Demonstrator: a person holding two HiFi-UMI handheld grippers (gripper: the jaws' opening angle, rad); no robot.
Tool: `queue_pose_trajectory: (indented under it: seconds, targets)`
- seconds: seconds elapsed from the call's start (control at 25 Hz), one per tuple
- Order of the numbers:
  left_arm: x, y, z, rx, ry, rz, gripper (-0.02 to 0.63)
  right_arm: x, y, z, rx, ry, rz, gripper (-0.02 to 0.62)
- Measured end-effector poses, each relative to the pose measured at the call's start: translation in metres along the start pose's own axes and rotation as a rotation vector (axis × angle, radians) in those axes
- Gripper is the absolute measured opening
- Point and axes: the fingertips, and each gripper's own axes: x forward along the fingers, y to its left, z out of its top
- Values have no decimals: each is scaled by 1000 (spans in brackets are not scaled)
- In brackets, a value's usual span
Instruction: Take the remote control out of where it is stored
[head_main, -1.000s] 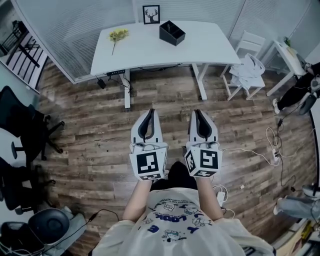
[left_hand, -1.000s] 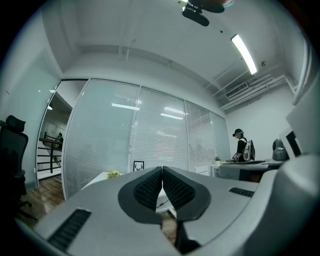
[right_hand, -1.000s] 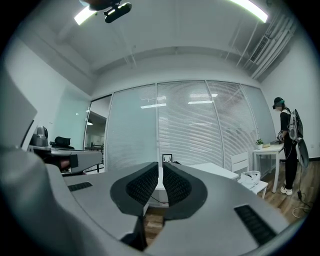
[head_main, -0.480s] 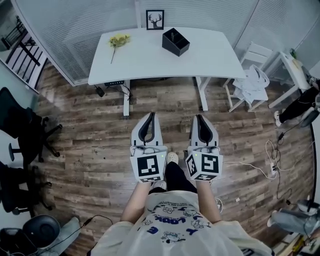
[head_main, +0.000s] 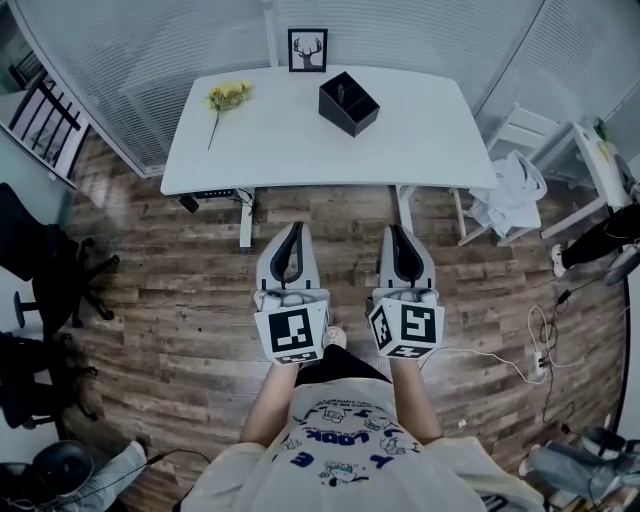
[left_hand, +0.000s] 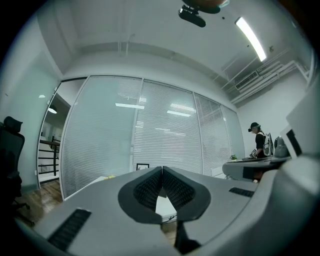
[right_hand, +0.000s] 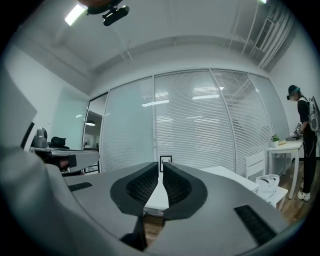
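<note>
Person stands on the wood floor (head_main: 180, 300) facing the white desk (head_main: 300, 140) at 12 o'clock, not yet within reach of it. Left gripper (head_main: 297, 226) and right gripper (head_main: 392, 229) are held side by side, level, noses toward the desk; likely a carrying posture, nothing to handle yet. Left jaws are fully together, tips touching, nothing between them. Right jaws are drawn in to a hairline slit at the tips, also empty. On the desk, a black box (head_main: 355, 110) sits just right of centre, open at the top, set askew to the desk edge. A slim dark object (head_main: 340, 93) stands in it, presumably the remote control, stored upright so it can be lifted straight out. A spray of yellow flowers (head_main: 228, 96) lies at 10 o'clock of the box and a framed deer picture (head_main: 307, 49) at 11, both well apart from it, so the reach looks unobstructed. A white chair (head_main: 520, 185) with cloth on it is at 2 o'clock. Judgement: retrieval has not started, and one gripper must open before the box.
</note>
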Motion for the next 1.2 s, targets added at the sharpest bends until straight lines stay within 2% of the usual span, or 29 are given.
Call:
queue_pose_trajectory:
  seconds: [0.28,0.68,1.2]
  targets:
    - [50,-5,-6,10,20,17,17,46,-33,-4,8,13,7,49]
    - [124,12,-18,12,44,38,17,117,-54,-10,26,30,7,49]
    - [268,43,-38,3,90,-25,18,246,-88,-5,38,27,-72,49]
